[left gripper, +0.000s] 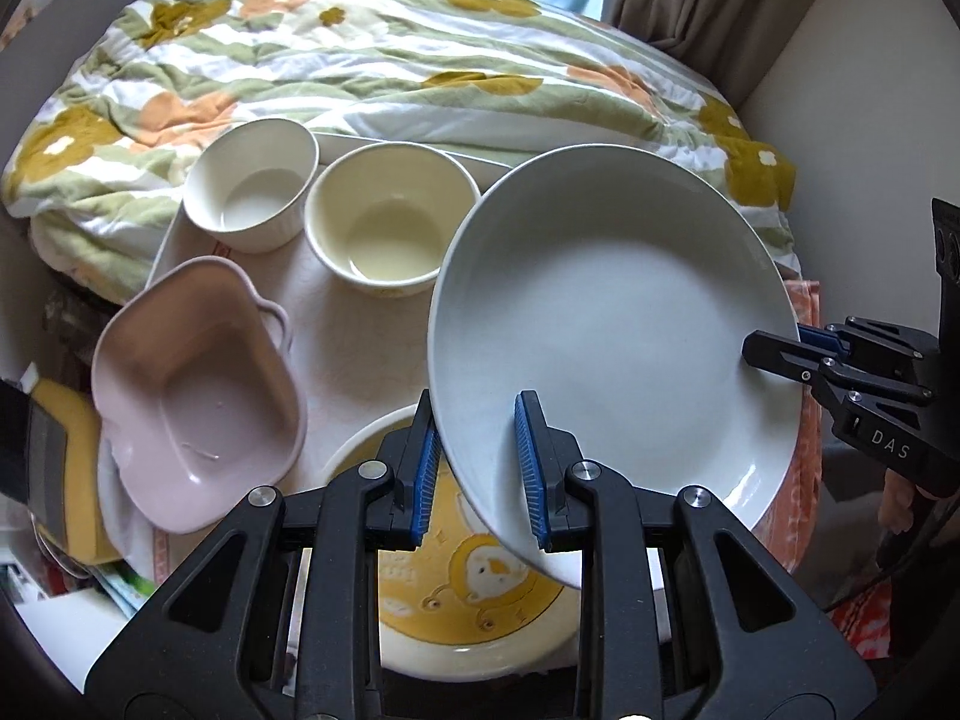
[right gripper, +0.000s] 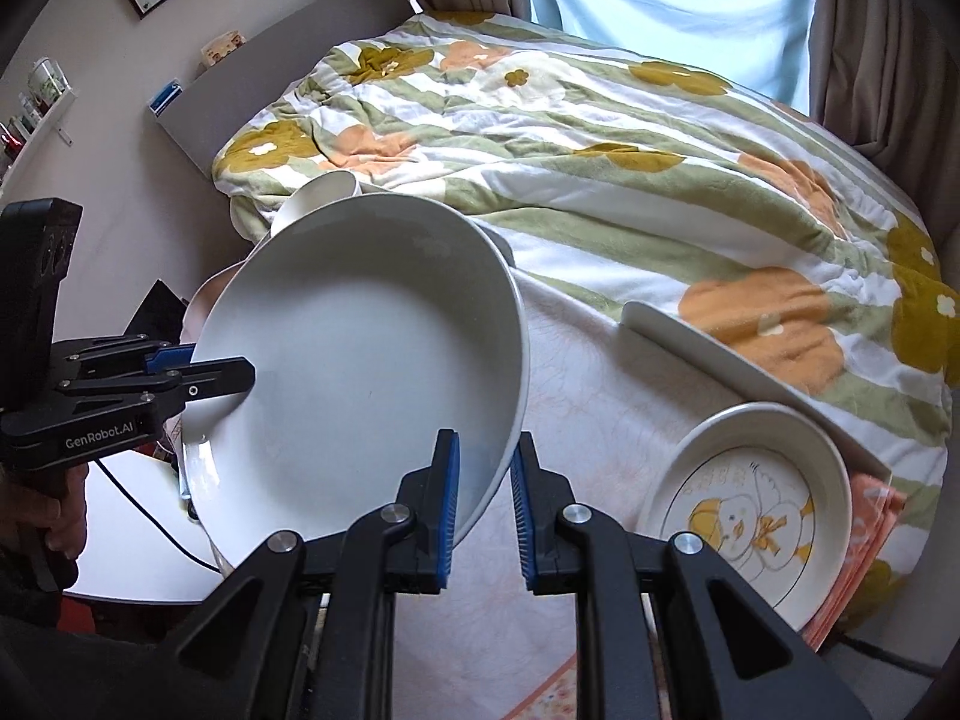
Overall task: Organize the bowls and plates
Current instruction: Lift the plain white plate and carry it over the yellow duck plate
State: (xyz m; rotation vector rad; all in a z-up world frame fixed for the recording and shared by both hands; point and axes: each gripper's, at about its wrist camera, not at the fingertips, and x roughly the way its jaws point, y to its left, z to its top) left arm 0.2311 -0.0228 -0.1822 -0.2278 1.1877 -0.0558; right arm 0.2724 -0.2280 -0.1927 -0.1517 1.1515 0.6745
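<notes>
Above the worktop, a white plate hangs tilted, both claws clamped on its rim: left claw near edge, right claw opposite. 2 bowls stand behind; a pink dish sits left.

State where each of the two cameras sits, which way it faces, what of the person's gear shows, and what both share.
Left wrist: on the left gripper, looking bedward over bowls; right gripper enters at right.
Right wrist: on the right gripper, looking bedward; left gripper and a hand enter at left.
Shared: the grey plate, gripped by both at opposite rims, and the quilt.
</notes>
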